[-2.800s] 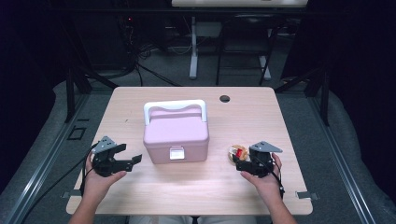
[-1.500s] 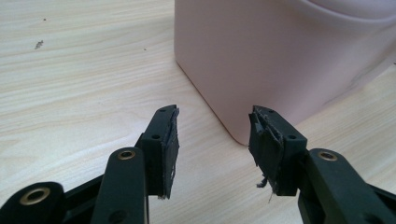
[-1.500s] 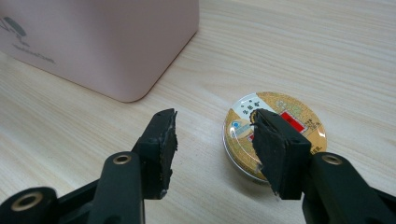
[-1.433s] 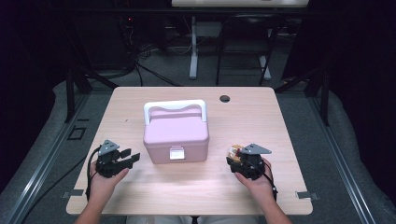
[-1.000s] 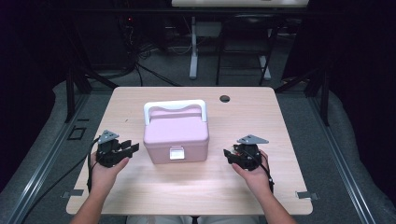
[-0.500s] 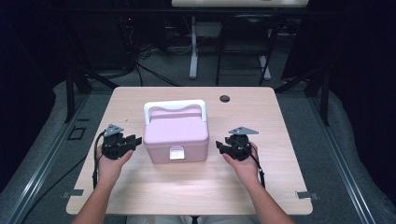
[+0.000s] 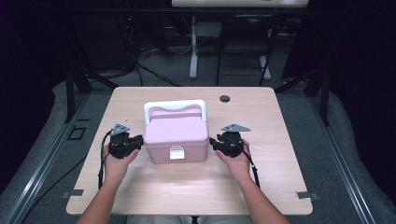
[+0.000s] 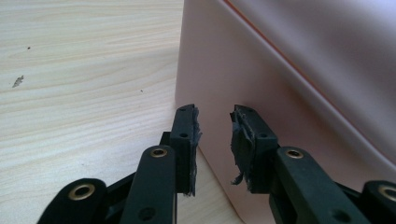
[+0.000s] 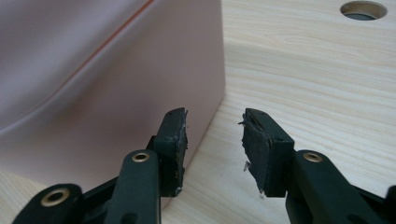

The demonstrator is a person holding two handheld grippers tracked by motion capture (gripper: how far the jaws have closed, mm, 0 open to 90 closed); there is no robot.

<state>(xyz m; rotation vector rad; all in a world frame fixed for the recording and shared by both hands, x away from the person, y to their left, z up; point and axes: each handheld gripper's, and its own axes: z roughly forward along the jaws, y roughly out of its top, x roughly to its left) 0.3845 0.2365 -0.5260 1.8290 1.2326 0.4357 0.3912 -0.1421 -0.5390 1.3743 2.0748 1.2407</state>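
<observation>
in the left gripper view the pink box (image 8: 299, 70) is cut off by the top and right edges, so its lid and handle are not seen. in the right gripper view the same box is cut off at the top and left, and the hole in the desk (image 9: 363, 9) is clipped by the top edge. whether the pads touch the box walls cannot be told. in the high view the forearms (image 7: 100, 205) are cut off at the bottom edge.
</observation>
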